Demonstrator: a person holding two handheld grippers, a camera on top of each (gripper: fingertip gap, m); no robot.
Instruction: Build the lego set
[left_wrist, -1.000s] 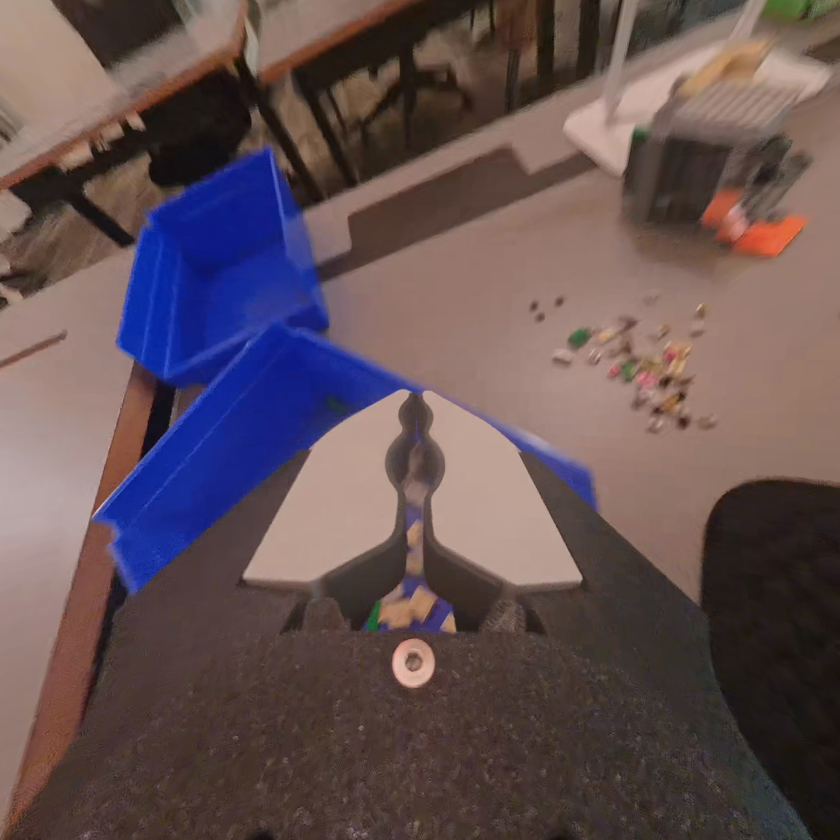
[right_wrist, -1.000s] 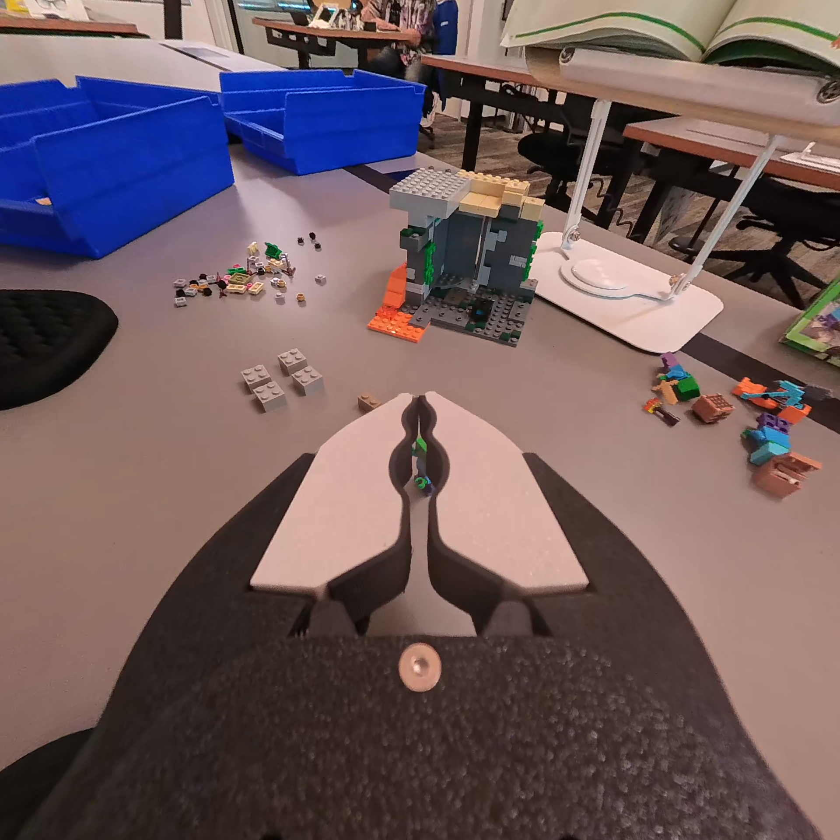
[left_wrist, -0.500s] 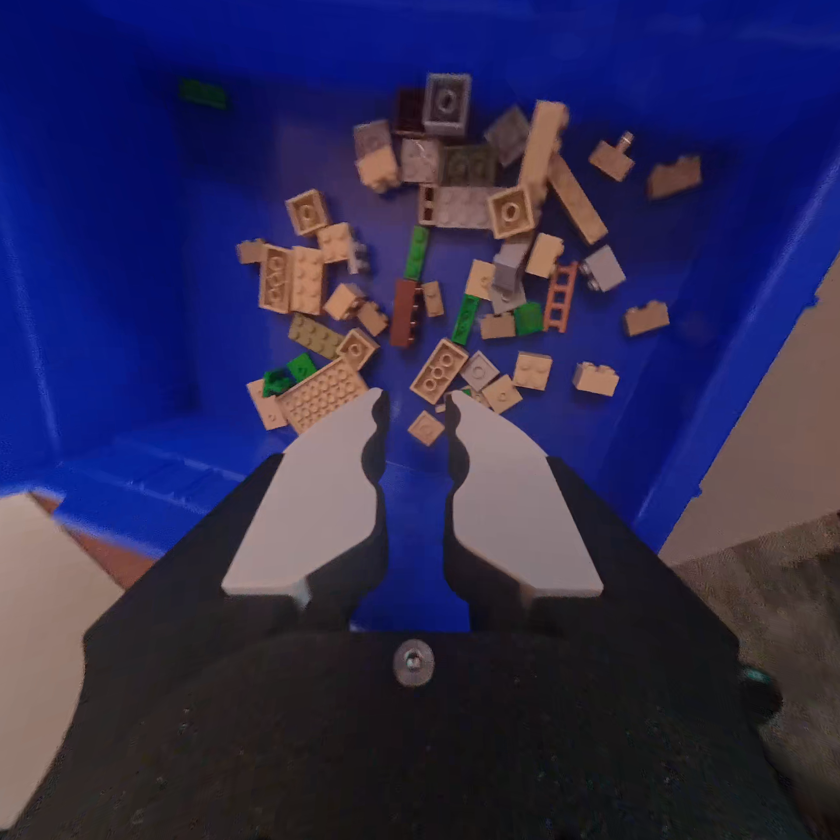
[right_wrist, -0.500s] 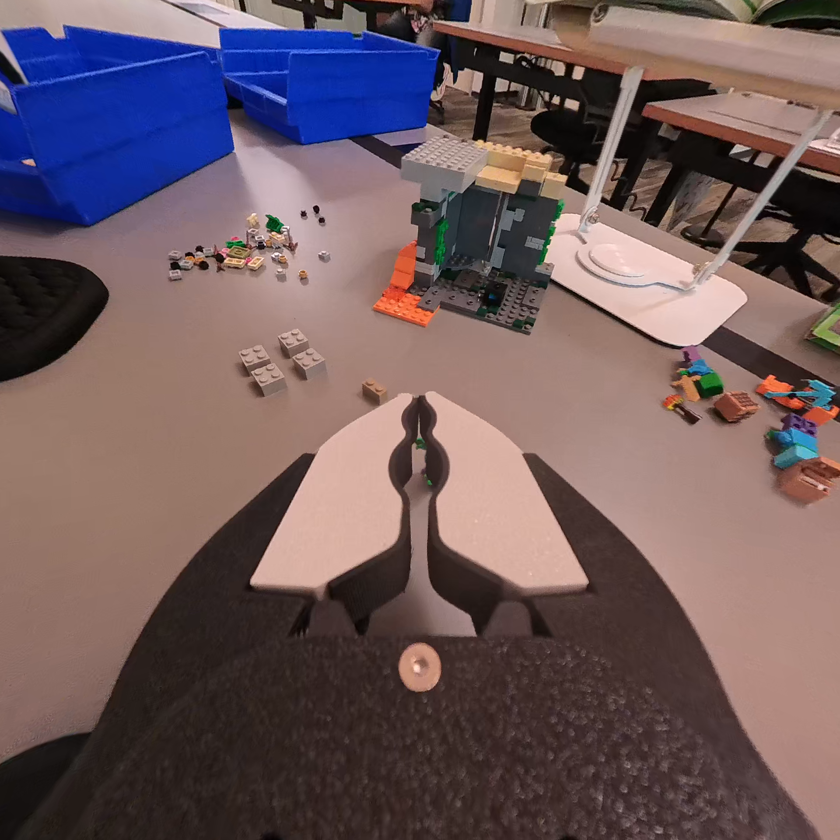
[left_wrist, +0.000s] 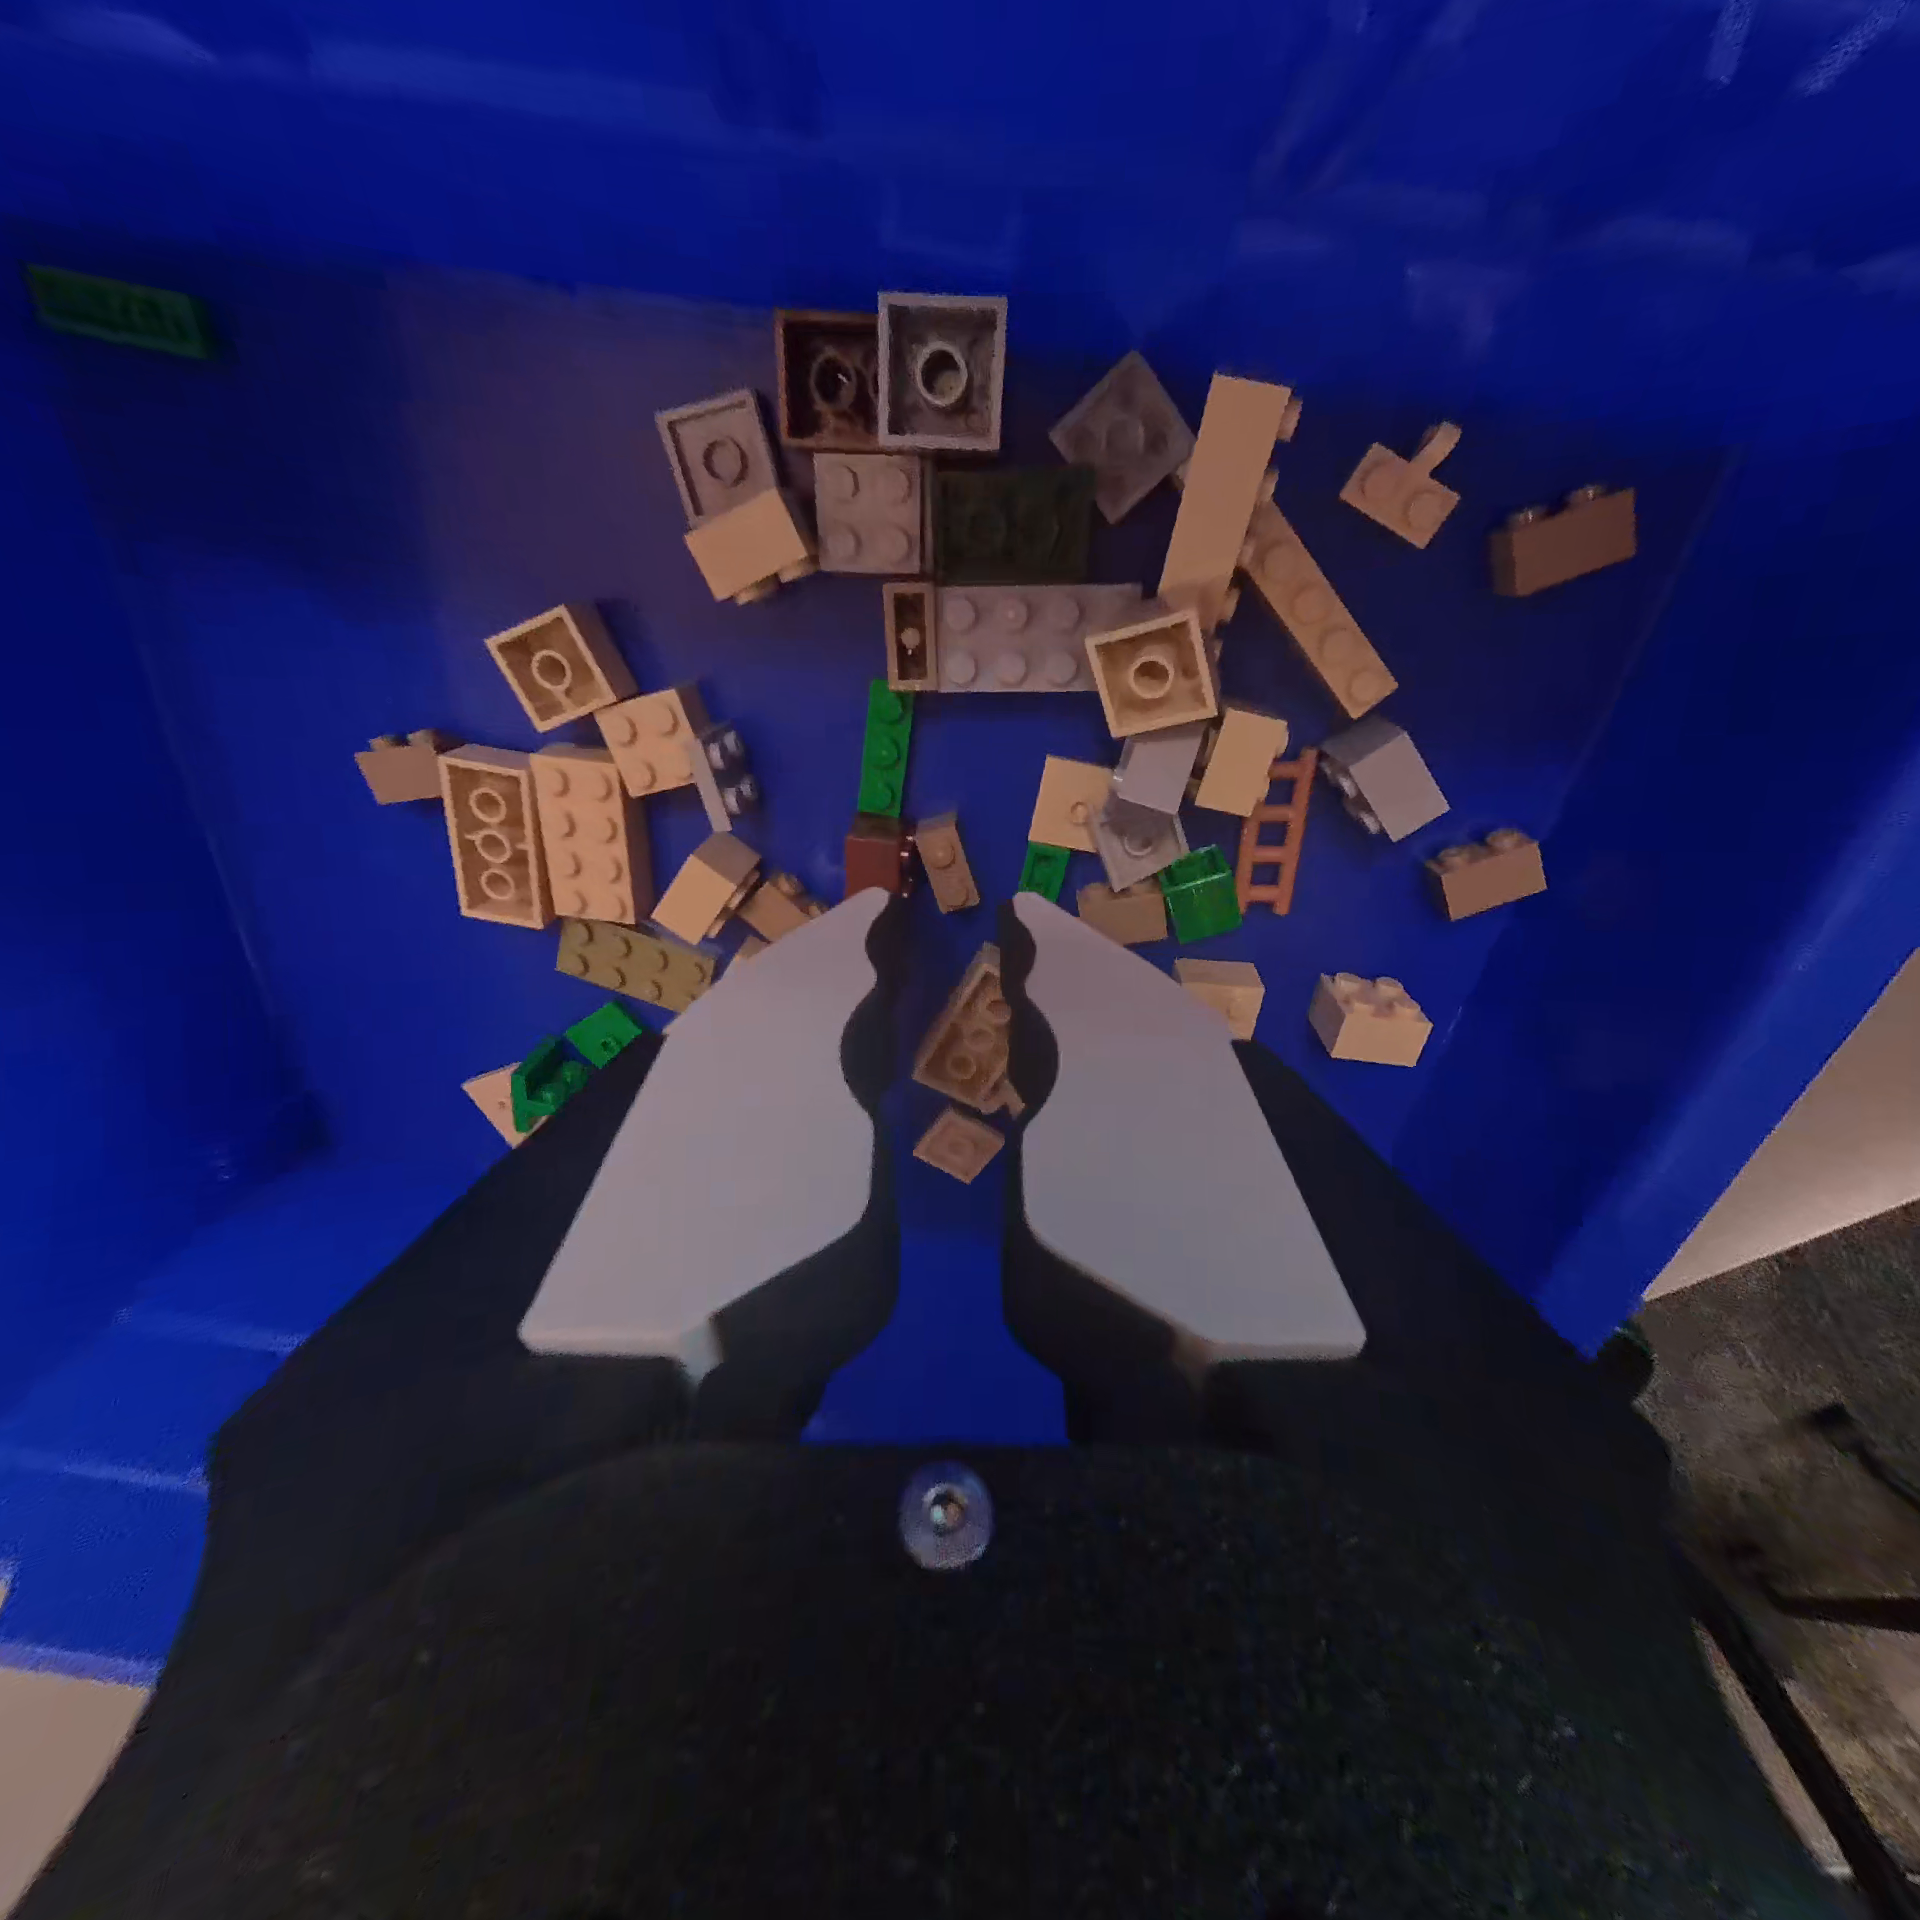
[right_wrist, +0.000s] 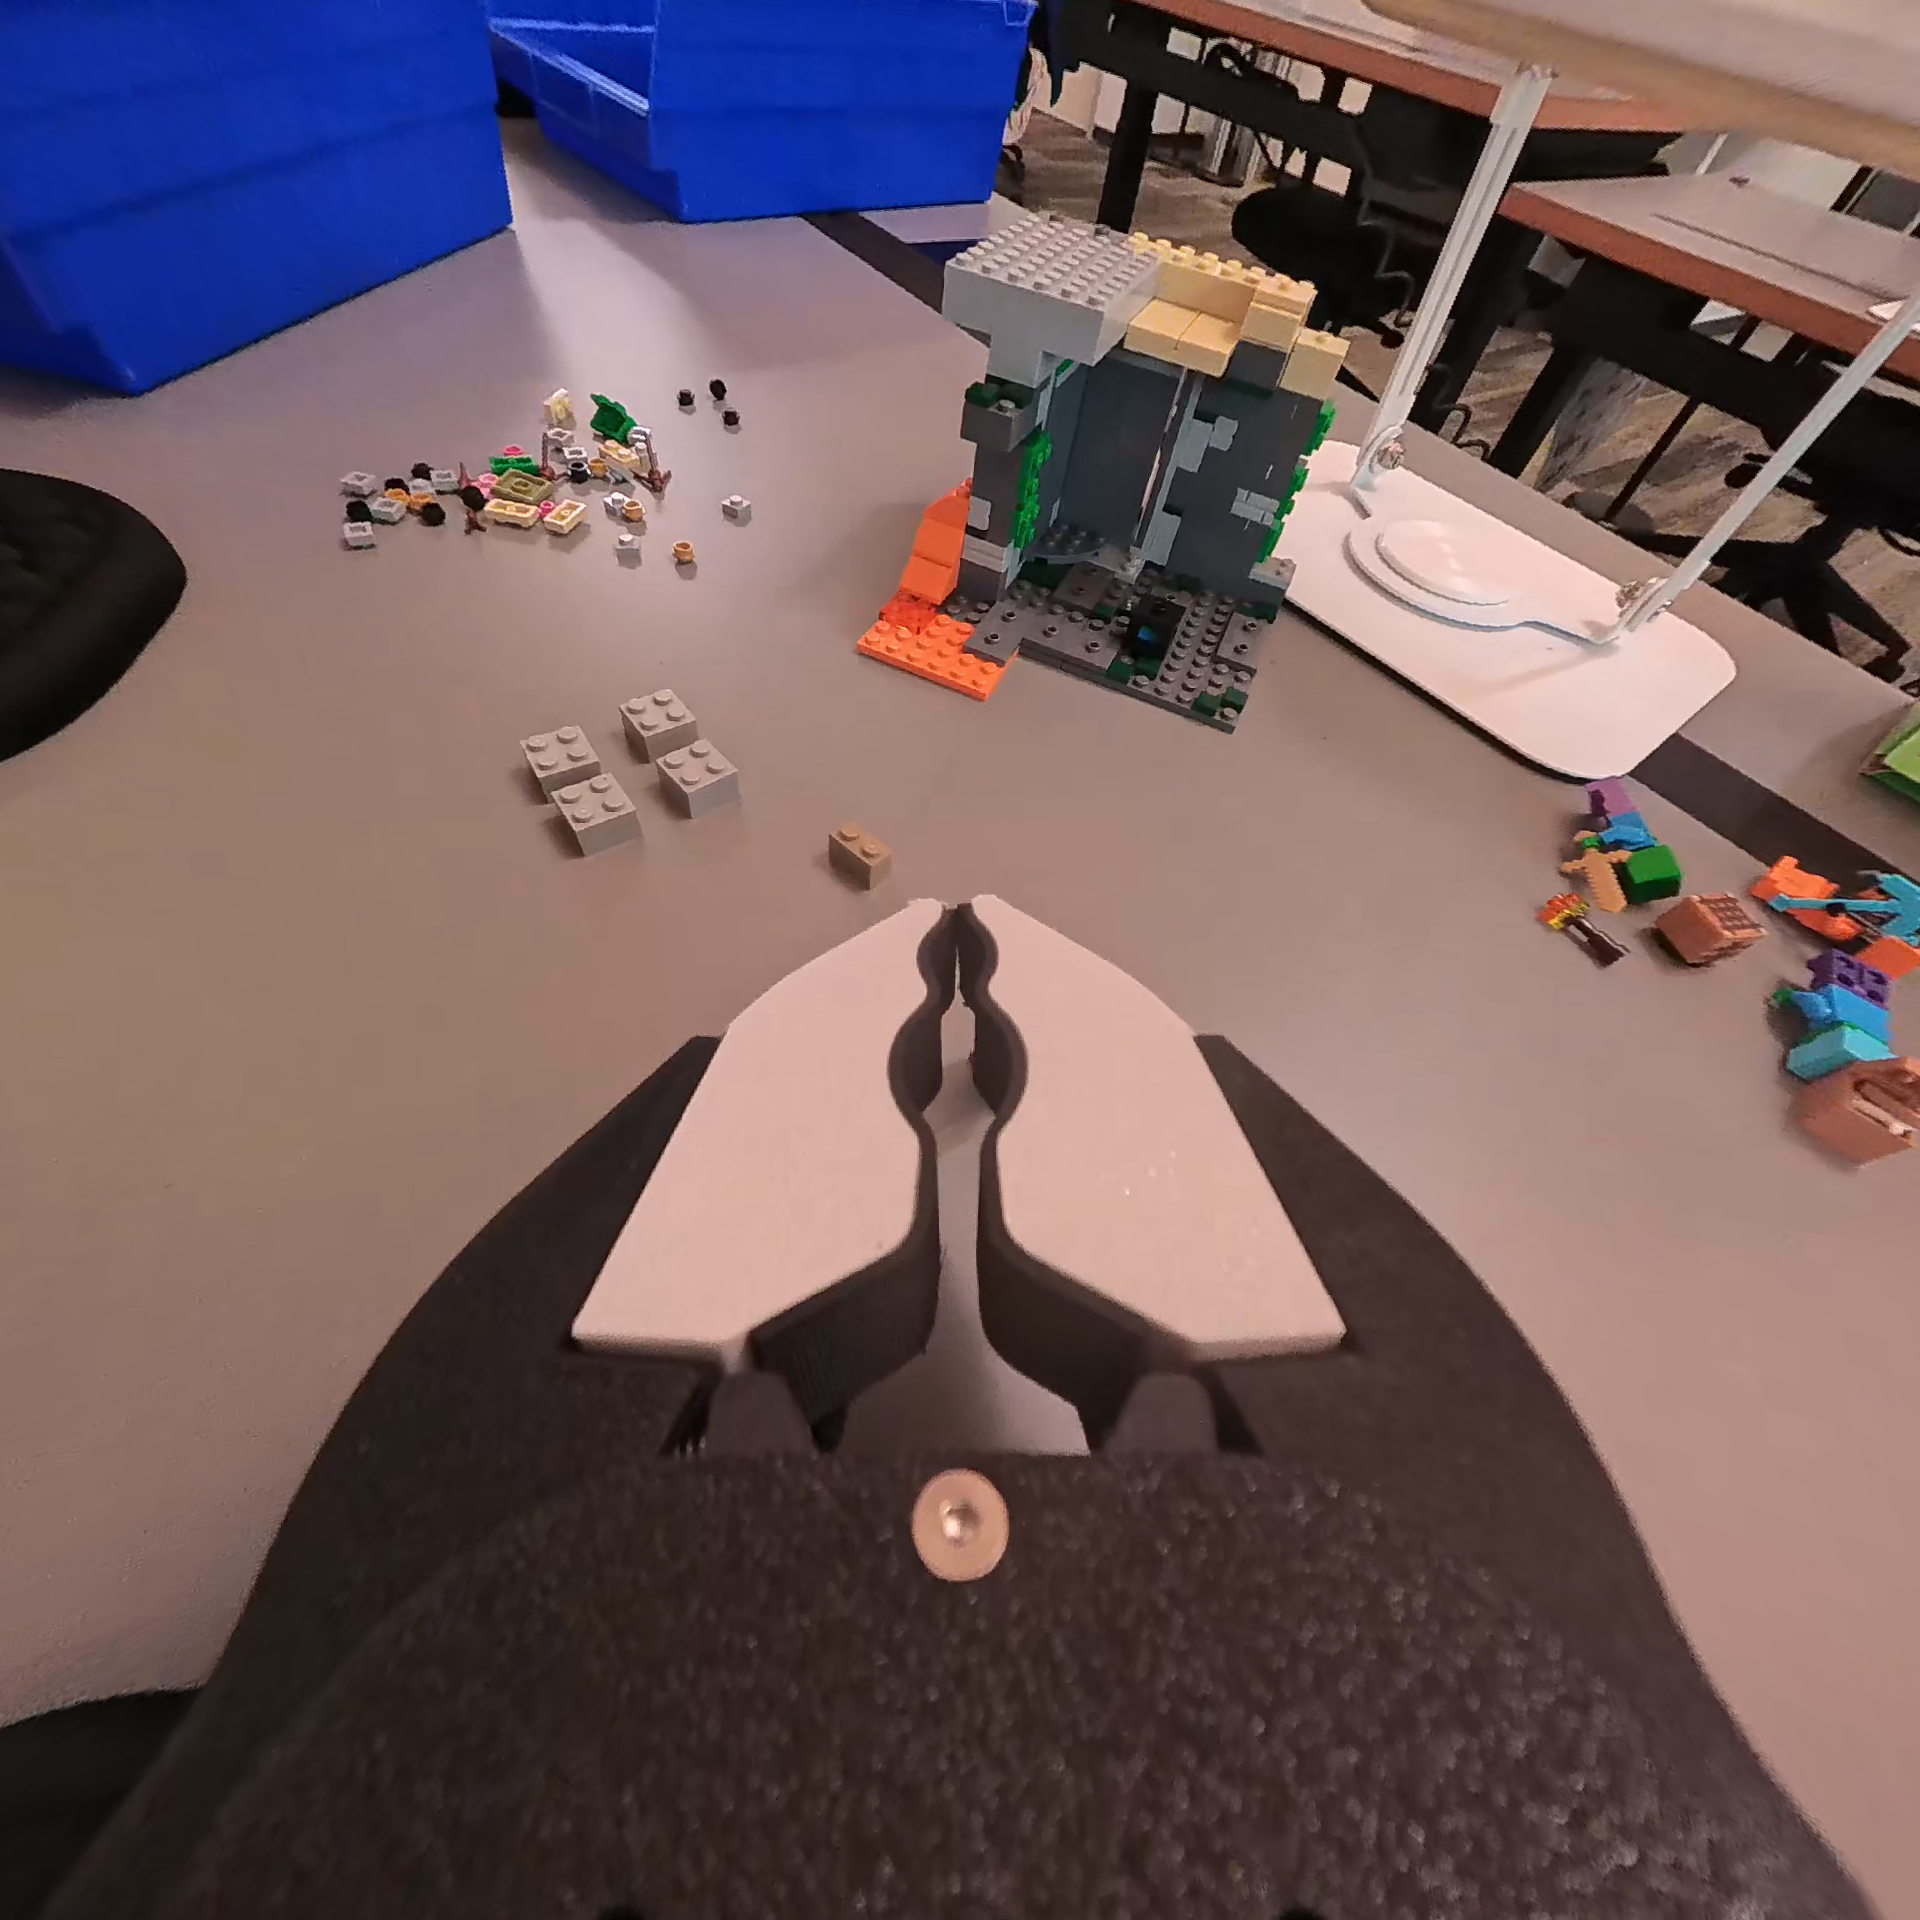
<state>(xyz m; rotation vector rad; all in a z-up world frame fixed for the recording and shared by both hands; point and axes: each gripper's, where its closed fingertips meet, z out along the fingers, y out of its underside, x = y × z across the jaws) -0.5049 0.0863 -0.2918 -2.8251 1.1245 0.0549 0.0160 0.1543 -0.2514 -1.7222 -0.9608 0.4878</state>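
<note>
Left hand-held gripper (left_wrist: 951, 920) down inside blue bin (left_wrist: 312, 727), jaws narrowly parted, gripping nothing. Tan plate (left_wrist: 966, 1029) lying loose between the fingers at frame centre, on the bin floor; brown brick (left_wrist: 873, 857) just above the left tip. Loose bricks scattered across upper frame.

Right hand-held gripper (right_wrist: 956, 912) closed, bare, over grey bench (right_wrist: 260, 987). Tan brick (right_wrist: 860, 854) just up-left of tips; four grey bricks (right_wrist: 629, 764) farther left; brick model (right_wrist: 1122, 478) upper centre.
</note>
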